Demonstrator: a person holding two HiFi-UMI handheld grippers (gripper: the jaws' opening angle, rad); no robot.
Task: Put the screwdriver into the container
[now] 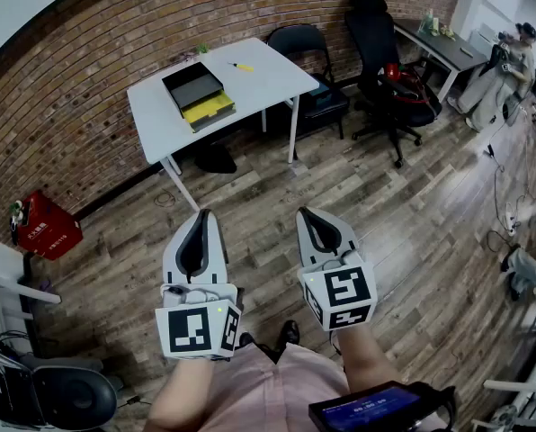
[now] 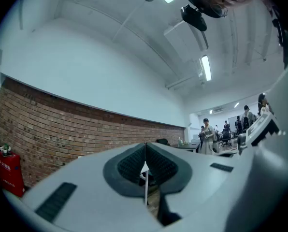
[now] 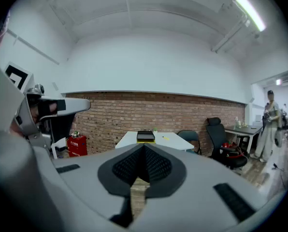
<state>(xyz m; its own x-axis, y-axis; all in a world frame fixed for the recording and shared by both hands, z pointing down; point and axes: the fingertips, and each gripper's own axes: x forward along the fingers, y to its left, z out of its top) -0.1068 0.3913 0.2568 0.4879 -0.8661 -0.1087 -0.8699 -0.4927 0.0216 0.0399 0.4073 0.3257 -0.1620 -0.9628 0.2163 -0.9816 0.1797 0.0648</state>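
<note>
Visibility first: screwdriver [image 1: 242, 67] is tiny in head view, only a yellow sliver with a darker tip, so blade detail is unreadable. In right gripper view the screwdriver [image 3: 165, 138] is a yellow speck. Left gripper view doesn't show it: its own fingers [image 2: 129, 166] fill the lower frame, and the rest is brick wall [image 2: 62, 129] and ceiling. Forearms are cut off at the near edge of head view. Container [image 1: 199, 95] reads as a black tray with a yellow part on its near side; can't tell if that's one piece or two.

Screwdriver lies flat on the white counter [image 1: 268, 86], far-right part, right of the container and clear of it. Container sits left of mid-counter.

Left gripper [image 1: 203, 214] and right gripper [image 1: 305, 212] are held side by side near the body, over the wood floor [image 1: 385, 205]. Both are well short of the counter and aimed toward it. Left aims a bit higher than right. Fingers on both are pressed together, nothing between them.
</note>
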